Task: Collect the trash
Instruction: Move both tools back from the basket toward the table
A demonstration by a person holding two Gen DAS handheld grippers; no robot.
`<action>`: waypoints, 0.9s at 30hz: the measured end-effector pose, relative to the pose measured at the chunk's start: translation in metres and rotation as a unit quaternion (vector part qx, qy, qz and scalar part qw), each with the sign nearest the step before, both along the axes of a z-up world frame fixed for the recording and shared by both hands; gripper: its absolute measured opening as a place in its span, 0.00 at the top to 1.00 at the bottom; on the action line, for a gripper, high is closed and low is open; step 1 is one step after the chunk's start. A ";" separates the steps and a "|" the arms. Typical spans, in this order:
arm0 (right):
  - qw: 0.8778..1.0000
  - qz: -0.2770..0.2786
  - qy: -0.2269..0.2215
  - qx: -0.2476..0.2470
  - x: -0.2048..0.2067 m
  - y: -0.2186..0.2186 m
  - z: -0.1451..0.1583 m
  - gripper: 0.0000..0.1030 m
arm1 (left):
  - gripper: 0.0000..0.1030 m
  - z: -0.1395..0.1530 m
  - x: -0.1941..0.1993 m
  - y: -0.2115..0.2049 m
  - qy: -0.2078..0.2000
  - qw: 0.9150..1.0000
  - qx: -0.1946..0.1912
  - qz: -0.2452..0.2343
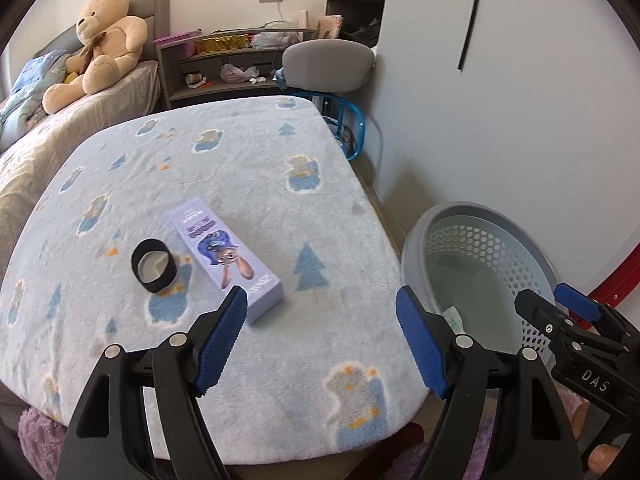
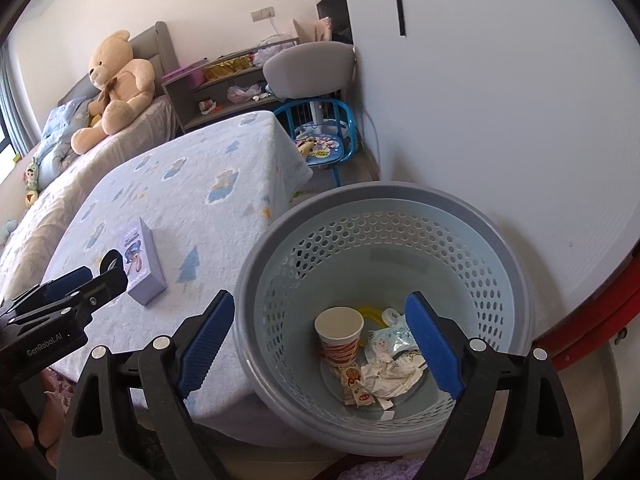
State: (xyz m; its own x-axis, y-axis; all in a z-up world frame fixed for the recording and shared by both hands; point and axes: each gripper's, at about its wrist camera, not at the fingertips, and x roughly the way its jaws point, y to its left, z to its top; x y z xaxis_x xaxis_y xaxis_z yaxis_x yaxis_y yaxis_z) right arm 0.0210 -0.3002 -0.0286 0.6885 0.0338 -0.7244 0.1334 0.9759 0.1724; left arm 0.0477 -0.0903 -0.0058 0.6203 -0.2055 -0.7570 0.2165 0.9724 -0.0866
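In my right wrist view the grey perforated basket (image 2: 384,240) fills the lower centre and right of the frame, and the collected trash lies on its bottom: a paper cup (image 2: 339,330) standing upright, a crumpled white wrapper (image 2: 390,376) just right of it, a small printed packet (image 2: 356,390) below the cup, a pale blue pouch (image 2: 390,338) and something yellow (image 2: 370,314) behind the cup. My right gripper (image 2: 326,340) hangs over the basket with its blue pads spread wide and nothing between them; it is released.

Left of the basket, on the table with the light blue fleece cover (image 1: 240,168), two things lie close together in the left centre of my left wrist view: a lilac carton (image 1: 226,256) with a cartoon rabbit printed on it, lying flat, and a black ring with a pale inside (image 1: 154,266) just left of it. I cannot tell whether the two touch. My left gripper (image 1: 322,344) sits at the bottom of that frame above the near part of the table, jaws apart and empty, its left pad near the carton's closest corner. The right gripper's black tip shows at the lower right edge there, beside the basket's rim.

Further out, in the upper left of both frames, a teddy bear (image 1: 106,36) sits on a bed, with a grey shelf unit (image 1: 236,64) and a grey-backed chair (image 1: 328,64) toward the top centre.
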 end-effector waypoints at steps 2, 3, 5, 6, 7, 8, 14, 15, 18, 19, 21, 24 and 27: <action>1.000 0.010 0.000 -0.003 0.005 0.012 0.001 0.16 | 0.29 0.000 0.001 0.016 -0.002 1.000 0.000 0.018; 1.000 0.014 -0.001 -0.005 0.007 0.018 0.002 0.14 | 0.29 0.001 0.002 0.024 -0.003 1.000 0.000 0.027; 1.000 0.023 -0.004 -0.009 0.010 0.032 0.004 0.12 | 0.29 0.001 0.002 0.040 -0.005 0.999 -0.001 0.043; 1.000 0.028 -0.005 -0.011 0.012 0.038 0.004 0.11 | 0.29 0.001 0.003 0.047 -0.007 0.999 0.000 0.051; 0.999 0.033 -0.006 -0.013 0.014 0.044 0.005 0.10 | 0.29 0.001 0.003 0.055 -0.008 0.998 0.001 0.058; 0.999 0.039 -0.008 -0.015 0.016 0.052 0.006 0.09 | 0.29 0.000 0.003 0.062 -0.010 0.998 0.002 0.065; 0.998 0.066 -0.011 -0.021 0.027 0.091 0.008 0.08 | 0.29 -0.003 0.002 0.104 -0.007 0.995 -0.001 0.101; 0.997 0.070 -0.012 -0.021 0.029 0.096 0.008 0.08 | 0.29 -0.004 0.002 0.111 -0.006 0.994 -0.002 0.106; 0.996 0.084 -0.014 -0.024 0.034 0.115 0.009 0.08 | 0.29 -0.008 0.001 0.129 -0.002 0.993 -0.005 0.121; 0.996 0.088 -0.015 -0.026 0.036 0.121 0.009 0.08 | 0.29 -0.010 0.001 0.134 -0.001 0.992 -0.006 0.126; 0.995 0.096 -0.016 -0.029 0.039 0.133 0.009 0.08 | 0.29 -0.012 0.001 0.145 0.002 0.991 -0.008 0.136; 0.994 0.108 -0.017 -0.031 0.044 0.147 0.010 0.07 | 0.29 -0.015 0.000 0.159 0.004 0.989 -0.010 0.148; 0.992 0.118 -0.017 -0.034 0.050 0.161 0.010 0.07 | 0.29 -0.018 0.000 0.172 0.005 0.987 -0.008 0.159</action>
